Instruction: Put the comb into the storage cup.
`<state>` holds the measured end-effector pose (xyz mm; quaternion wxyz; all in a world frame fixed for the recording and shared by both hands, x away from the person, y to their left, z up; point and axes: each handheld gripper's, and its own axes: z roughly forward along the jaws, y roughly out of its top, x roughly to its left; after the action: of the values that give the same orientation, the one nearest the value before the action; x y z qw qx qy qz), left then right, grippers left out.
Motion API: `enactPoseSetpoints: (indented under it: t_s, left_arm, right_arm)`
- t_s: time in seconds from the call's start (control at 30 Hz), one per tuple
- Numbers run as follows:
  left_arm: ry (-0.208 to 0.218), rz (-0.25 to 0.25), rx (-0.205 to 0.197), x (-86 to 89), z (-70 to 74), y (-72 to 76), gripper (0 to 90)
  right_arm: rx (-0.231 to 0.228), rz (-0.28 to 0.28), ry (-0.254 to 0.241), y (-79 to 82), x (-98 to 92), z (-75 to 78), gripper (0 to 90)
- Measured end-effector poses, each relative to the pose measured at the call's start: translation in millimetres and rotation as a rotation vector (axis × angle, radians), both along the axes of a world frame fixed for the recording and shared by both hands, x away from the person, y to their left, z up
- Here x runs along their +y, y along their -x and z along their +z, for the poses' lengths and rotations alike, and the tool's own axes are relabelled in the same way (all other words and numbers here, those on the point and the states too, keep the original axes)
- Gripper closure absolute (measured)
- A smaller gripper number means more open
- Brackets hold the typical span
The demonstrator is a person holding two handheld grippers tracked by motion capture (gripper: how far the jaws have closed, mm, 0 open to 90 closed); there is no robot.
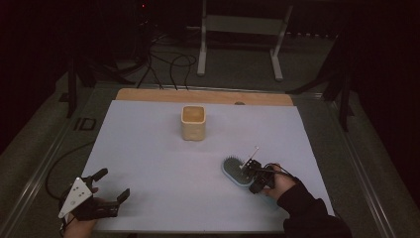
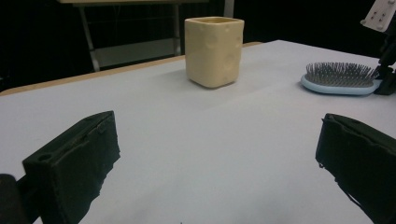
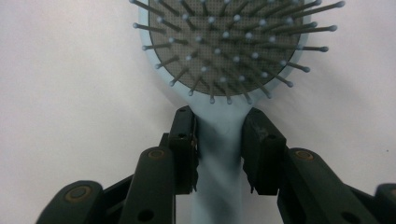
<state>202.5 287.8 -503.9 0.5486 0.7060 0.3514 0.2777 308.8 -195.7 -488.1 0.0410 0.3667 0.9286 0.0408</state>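
Note:
A light-blue hairbrush lies bristles up on the white sheet at the front right. Its grey bristle pad is at the top of the right gripper view. My right gripper is shut on the brush's blue handle, one jaw pressed to each side. In the high view the right gripper sits just behind the brush head. My left gripper rests at the front left corner, open and holding nothing. From the left gripper, the brush lies far right.
A cream square cup stands upright mid-table toward the back; it is also ahead in the left gripper view as the cup. The white sheet leaves a wooden strip at the far edge. Cables and a stand's legs lie beyond.

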Motion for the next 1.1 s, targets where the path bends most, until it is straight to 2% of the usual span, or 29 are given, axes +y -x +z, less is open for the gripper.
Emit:
enactPoseSetpoints:
  t_s: [0.1, 0.23, 0.43, 0.57, 0.77, 0.8, 0.87, 1.07, 1.1]
  left_arm:
    - [-0.001, 0.000, -0.004, -0.2, 0.3, 0.4, 0.0]
    - [-0.002, -0.001, 0.000, -0.4, 0.0, 0.4, 0.0]
    - [-0.005, -0.001, 0.001, -0.4, -0.2, 0.5, 0.0]
    - [-0.006, -0.002, 0.003, -0.4, -0.4, 0.2, 0.0]
    - [-0.004, 0.001, 0.004, -0.7, -0.7, -0.2, 0.0]
    - [-0.007, 0.001, 0.002, -0.7, -0.5, -0.1, 0.0]
    - [-0.008, 0.000, 0.003, -0.8, -0.6, -0.3, 0.0]
    - [-0.007, -0.001, 0.003, -0.8, -0.7, -0.3, 0.0]
    - [-0.007, 0.000, 0.004, -0.8, -0.8, -0.3, 0.0]
  right_arm:
    - [-0.005, -0.003, -0.005, 2.0, 0.9, -0.5, 68.1]
    - [-0.022, -0.001, 0.016, 4.6, 3.6, -0.8, 68.8]
    - [0.000, -0.005, 0.020, 1.5, 3.9, -1.0, 69.5]
    - [-0.021, -0.006, 0.028, 4.3, 4.6, -0.9, 70.1]
    - [-0.044, -0.039, -0.056, 4.7, -5.5, -0.3, 70.2]
    - [-0.049, -0.042, -0.057, 5.0, -6.1, 0.1, 70.2]
    - [-0.066, -0.050, -0.100, 4.9, -8.4, 1.8, 70.2]
    - [-0.100, -0.051, -0.179, 8.1, -7.2, 7.7, 70.2]
    - [-0.118, -0.029, -0.183, 9.1, -6.0, 8.6, 70.2]
